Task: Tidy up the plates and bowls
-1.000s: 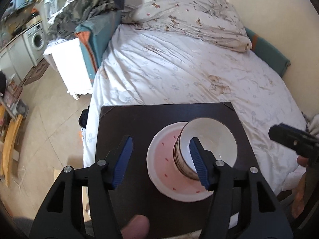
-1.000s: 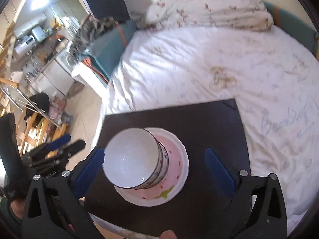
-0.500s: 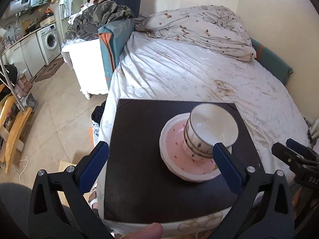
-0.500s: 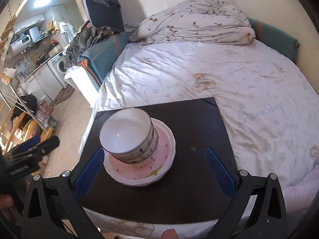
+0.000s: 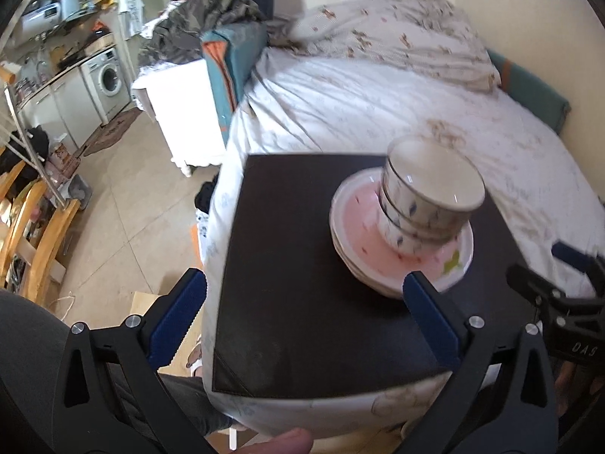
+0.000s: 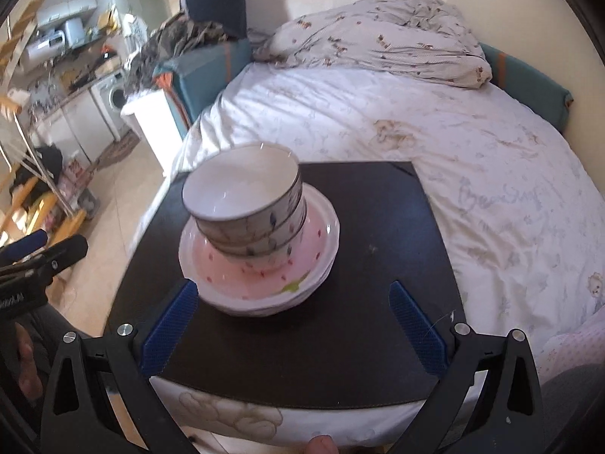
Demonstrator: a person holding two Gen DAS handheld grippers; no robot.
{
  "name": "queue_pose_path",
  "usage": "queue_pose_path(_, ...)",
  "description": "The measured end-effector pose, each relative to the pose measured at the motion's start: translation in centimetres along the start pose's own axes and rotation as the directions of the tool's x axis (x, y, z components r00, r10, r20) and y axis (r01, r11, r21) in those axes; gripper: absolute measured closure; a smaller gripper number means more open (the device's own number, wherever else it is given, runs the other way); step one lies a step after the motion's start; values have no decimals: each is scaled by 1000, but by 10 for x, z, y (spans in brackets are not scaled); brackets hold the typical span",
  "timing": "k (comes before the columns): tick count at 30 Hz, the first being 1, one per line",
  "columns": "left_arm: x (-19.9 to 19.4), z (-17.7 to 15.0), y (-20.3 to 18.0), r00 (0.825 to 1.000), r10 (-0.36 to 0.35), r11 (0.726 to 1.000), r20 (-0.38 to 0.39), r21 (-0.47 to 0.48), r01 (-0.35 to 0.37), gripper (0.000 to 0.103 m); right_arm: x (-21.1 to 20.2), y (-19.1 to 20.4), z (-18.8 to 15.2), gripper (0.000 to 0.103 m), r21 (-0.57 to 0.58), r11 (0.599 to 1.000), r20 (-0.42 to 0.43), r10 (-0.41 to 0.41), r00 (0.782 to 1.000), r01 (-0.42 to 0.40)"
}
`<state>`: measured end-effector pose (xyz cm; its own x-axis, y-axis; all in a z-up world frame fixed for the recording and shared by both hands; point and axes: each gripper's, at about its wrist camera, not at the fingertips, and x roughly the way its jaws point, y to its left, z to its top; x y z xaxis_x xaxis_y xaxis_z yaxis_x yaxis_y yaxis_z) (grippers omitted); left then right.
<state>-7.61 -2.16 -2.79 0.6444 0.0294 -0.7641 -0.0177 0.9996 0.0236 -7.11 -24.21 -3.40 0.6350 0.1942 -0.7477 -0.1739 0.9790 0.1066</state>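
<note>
A stack of white bowls with blue marks (image 5: 431,198) (image 6: 245,208) sits on a stack of pink-centred plates (image 5: 363,242) (image 6: 264,280). The plates rest on a dark mat (image 5: 287,283) (image 6: 359,321) at the foot of the bed. My left gripper (image 5: 302,295) is open and empty, held back over the mat's near edge, left of the plates. My right gripper (image 6: 293,302) is open and empty, just in front of the plates. The right gripper also shows at the right edge of the left wrist view (image 5: 559,280), and the left gripper at the left edge of the right wrist view (image 6: 41,253).
The bed (image 6: 472,143) with a crumpled duvet (image 6: 378,34) lies behind the mat. A white cabinet (image 5: 185,113) stands left of the bed. Tiled floor (image 5: 124,189), wooden chairs (image 5: 34,227) and a washing machine (image 5: 109,75) are at the left.
Both grippers have pulled back and lowered from the stack. The left jaws, which were close around the top bowl's side, have opened wide and moved away. The bowls and plates stayed put.
</note>
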Motion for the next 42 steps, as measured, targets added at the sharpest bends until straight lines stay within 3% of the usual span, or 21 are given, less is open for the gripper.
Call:
queue_pose_path(3,0,-1,-10,1000,6,999,12,39,-6,0,3,6,-3,0,-12,1000,-9,3,1000,-3)
queue_pose_path(10,8,1,-3,999,-22,999,-32,-30,21,0,8,0,-5,0,22,999,-23,-25,999,25)
queue_pose_path(42,11,4,-4,999,-19,999,-41,-29,18,0,0,-8,-2,0,76,997,-3,-30,1000,30)
